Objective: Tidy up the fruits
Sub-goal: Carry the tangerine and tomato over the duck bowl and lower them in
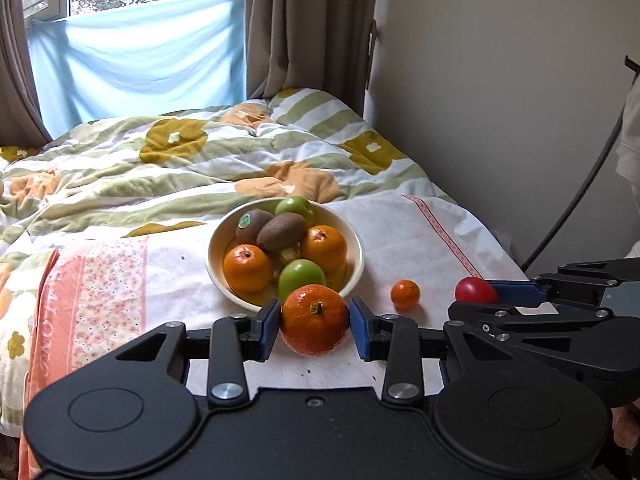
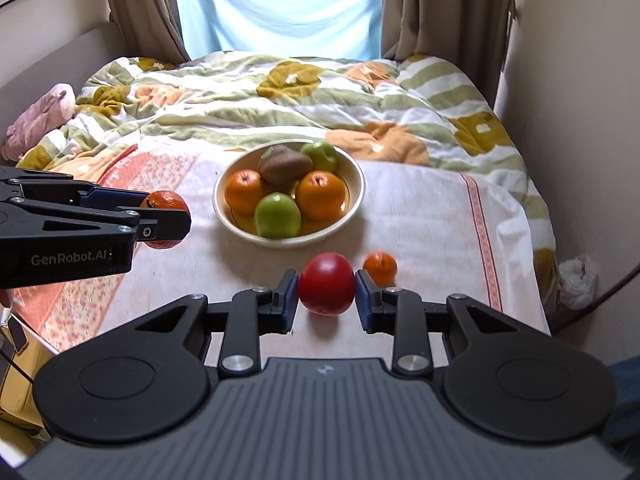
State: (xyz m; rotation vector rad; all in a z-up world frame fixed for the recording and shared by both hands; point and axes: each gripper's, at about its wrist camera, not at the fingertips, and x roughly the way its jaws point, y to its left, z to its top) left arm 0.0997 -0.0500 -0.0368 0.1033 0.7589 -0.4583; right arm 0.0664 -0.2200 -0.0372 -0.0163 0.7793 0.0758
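Note:
A cream bowl (image 1: 358, 258) (image 2: 224, 208) on the bed holds two oranges, two green apples and two kiwis. My left gripper (image 1: 314, 320) is shut on a large mandarin (image 1: 315, 319), just in front of the bowl; it also shows in the right wrist view (image 2: 164, 204). My right gripper (image 2: 327, 290) is shut on a red apple (image 2: 327, 289), to the right of the bowl; the apple also shows in the left wrist view (image 1: 474, 290). A small mandarin (image 1: 405, 294) (image 2: 380, 267) lies loose on the cloth between the bowl and the red apple.
A white and pink cloth (image 2: 432, 216) covers the near bed. A rumpled flowered quilt (image 2: 280, 96) lies behind the bowl. A wall (image 1: 500, 100) runs along the right. A pink soft toy (image 2: 40, 118) lies at the far left.

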